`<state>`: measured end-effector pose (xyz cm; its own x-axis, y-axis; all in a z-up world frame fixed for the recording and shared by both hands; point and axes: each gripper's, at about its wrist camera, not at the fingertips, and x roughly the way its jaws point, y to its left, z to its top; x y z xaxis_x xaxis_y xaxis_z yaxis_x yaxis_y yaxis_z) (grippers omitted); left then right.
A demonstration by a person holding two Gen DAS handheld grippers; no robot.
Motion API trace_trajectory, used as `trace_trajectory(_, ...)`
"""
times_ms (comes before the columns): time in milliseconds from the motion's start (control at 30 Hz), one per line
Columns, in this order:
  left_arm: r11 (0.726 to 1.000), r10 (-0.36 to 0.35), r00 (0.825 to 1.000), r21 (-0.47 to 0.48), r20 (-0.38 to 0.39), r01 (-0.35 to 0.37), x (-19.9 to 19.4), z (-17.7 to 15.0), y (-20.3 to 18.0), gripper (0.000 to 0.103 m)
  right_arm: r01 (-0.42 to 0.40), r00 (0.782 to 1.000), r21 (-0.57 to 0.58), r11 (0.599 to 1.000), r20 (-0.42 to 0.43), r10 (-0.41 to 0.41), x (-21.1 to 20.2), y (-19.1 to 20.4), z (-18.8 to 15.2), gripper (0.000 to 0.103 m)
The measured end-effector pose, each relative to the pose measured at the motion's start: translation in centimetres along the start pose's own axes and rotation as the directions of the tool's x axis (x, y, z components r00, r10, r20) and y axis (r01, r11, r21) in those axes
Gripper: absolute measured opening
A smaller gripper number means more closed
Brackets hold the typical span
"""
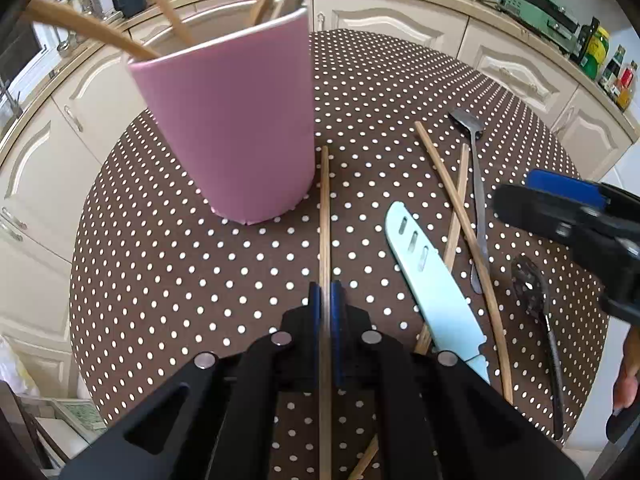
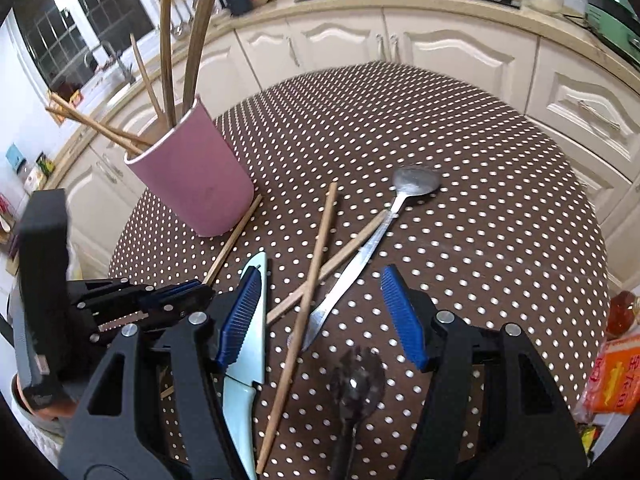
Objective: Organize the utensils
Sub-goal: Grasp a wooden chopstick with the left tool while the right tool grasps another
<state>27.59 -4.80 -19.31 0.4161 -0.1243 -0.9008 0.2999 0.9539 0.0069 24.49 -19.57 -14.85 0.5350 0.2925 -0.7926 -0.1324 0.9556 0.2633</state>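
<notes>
Two tongs work over the dotted worktop [image 1: 200,280], and they stand at different stages. The left tongs [image 1: 326,300] are clamped on a single wooden chopstick [image 1: 325,208] that lies flat just beside the pink cup [image 1: 232,128], its far end pointing past the cup's base; gripping it near the middle should let it lift level and tip into the cup without swinging. The cup stands upright and already holds several chopsticks, which lean out over its rim, so it is evidently the collecting place. The right tongs [image 2: 328,320] hang with jaws wide apart and nothing between the pads, poised above a dark spoon [image 2: 358,384] that looks like their likely next pick. Still loose on the worktop are a pale blue knife [image 2: 248,344], two crossed chopsticks [image 2: 312,276], and a metal spoon [image 2: 416,182] whose handle runs under the cross, so that pile may shift when one piece is pulled.
</notes>
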Motion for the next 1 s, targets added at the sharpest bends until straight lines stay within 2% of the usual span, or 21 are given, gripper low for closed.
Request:
trace_trajectory(133,1.000,-0.016,1.000,-0.018,0.026,0.016,-0.8,-0.7,0.4,0.005,0.031,0.997,-0.026,0.999,-0.066,-0.033,1.9,1.0,1.2,0.040)
trace_trajectory(200,1.000,-0.024,0.999,-0.019,0.037,0.025,-1.1,-0.8,0.4,0.005,0.034,0.995,-0.033,0.999,-0.088,-0.037,2.7,1.5,1.9,0.035)
trace_trajectory(467,0.998,-0.048,0.996,-0.036,0.072,0.050,-2.4,-1.3,1.3,0.005,0.078,0.987,-0.067,0.995,-0.133,-0.086,5.2,2.5,3.2,0.031)
trace_trajectory(667,0.997,-0.057,0.994,-0.042,0.094,0.061,-3.6,-1.9,2.4,0.005,0.087,0.981,-0.089,0.992,-0.166,-0.101,7.3,2.9,3.7,0.021)
trace_trajectory(733,0.997,-0.062,0.993,-0.040,0.102,0.066,-3.9,-2.0,2.4,0.005,0.089,0.980,-0.097,0.991,-0.170,-0.104,8.1,3.0,4.1,0.011)
trace_trajectory(800,0.996,-0.069,0.992,-0.040,0.110,0.074,-4.3,-2.1,2.4,0.005,0.097,0.981,-0.105,0.990,-0.157,-0.113,8.5,3.1,4.0,0.009)
trace_trajectory(1000,0.995,-0.090,0.983,-0.030,0.161,0.096,-6.0,-2.2,1.9,0.005,0.019,0.997,-0.064,0.998,-0.080,-0.024,7.0,1.4,3.3,0.006)
